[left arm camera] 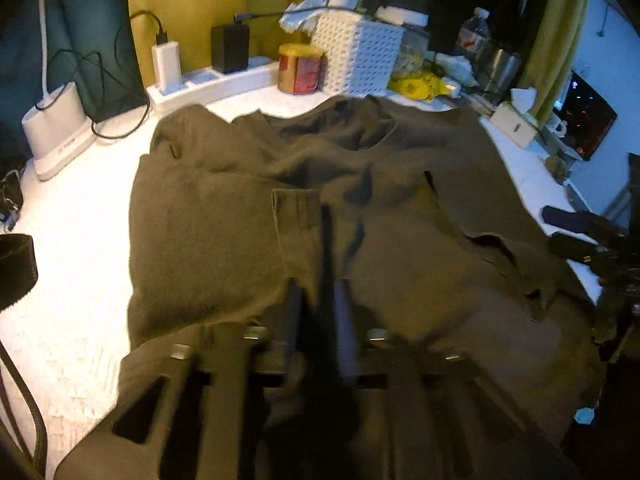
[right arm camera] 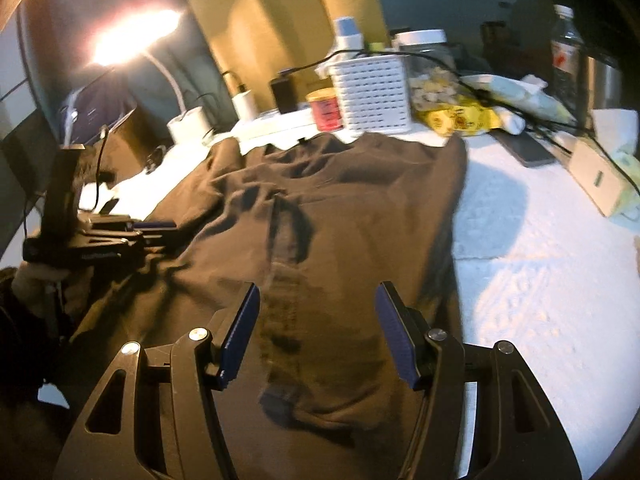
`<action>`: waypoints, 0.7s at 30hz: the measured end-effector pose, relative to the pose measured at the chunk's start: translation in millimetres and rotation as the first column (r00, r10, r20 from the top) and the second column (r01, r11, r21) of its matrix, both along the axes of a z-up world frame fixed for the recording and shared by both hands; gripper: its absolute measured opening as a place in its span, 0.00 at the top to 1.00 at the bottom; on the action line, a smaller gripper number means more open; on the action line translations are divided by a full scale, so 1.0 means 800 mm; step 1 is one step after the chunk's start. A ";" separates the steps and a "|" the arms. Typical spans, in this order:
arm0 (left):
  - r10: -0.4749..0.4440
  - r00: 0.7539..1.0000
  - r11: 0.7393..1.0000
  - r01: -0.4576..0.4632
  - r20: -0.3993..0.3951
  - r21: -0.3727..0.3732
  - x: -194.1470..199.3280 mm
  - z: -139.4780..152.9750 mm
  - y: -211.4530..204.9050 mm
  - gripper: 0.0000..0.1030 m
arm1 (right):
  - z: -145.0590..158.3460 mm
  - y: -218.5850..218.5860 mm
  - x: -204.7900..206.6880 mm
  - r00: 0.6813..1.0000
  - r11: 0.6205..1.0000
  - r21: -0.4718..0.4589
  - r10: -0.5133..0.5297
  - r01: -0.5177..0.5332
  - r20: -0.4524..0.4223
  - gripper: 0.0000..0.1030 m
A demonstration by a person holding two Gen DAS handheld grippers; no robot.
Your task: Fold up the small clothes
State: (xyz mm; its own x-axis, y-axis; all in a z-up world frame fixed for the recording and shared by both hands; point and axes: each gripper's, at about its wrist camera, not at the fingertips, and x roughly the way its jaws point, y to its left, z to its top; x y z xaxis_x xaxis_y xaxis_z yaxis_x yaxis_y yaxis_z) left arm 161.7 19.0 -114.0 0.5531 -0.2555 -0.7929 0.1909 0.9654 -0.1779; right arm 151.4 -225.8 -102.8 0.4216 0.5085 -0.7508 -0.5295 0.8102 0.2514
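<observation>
An olive-brown garment (left arm camera: 224, 208) lies spread on the white table (left arm camera: 80, 280), its neckline toward the clutter at the back. One sleeve is folded in over the body, its cuff (left arm camera: 296, 208) just ahead of my left gripper (left arm camera: 318, 286). That gripper hovers low over the sleeve, its pads a narrow gap apart and pressing on nothing I can see; the image is blurred. In the right wrist view my right gripper (right arm camera: 318, 292) stands wide open above the garment (right arm camera: 360, 208), near its lower hem. My left gripper (right arm camera: 158, 230) is at the cloth's left side.
Along the back stand a white perforated basket (left arm camera: 360, 56), a red-and-gold tin (left arm camera: 300, 68), a power strip (left arm camera: 208, 84) with chargers, a yellow packet (left arm camera: 416, 84) and a water bottle (left arm camera: 474, 36). A tissue box (right arm camera: 596, 176) and phone (right arm camera: 528, 148) lie right.
</observation>
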 end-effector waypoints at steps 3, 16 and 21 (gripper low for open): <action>0.020 0.999 1.000 -0.019 0.037 -0.023 -0.020 0.018 0.013 0.38 | -0.002 0.008 -0.001 1.000 0.999 0.024 0.023 -0.023 -0.002 0.38; 0.038 0.999 0.998 -0.039 -0.023 -0.055 -0.048 -0.008 0.050 0.38 | -0.036 0.069 0.012 0.980 0.988 -0.018 0.151 -0.155 -0.126 0.38; -0.087 0.996 0.985 0.084 -0.013 -0.153 -0.065 0.009 0.033 0.37 | -0.031 0.077 0.002 0.974 0.979 -0.028 0.195 -0.200 -0.119 0.38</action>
State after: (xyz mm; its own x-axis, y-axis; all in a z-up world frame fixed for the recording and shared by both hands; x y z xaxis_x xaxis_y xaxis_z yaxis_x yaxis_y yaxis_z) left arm 109.4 45.3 -106.6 0.5089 -0.4199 -0.7515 0.2665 0.9069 -0.3262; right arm 153.2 -164.1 -127.7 0.2255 0.5417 -0.8098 -0.6494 0.7032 0.2896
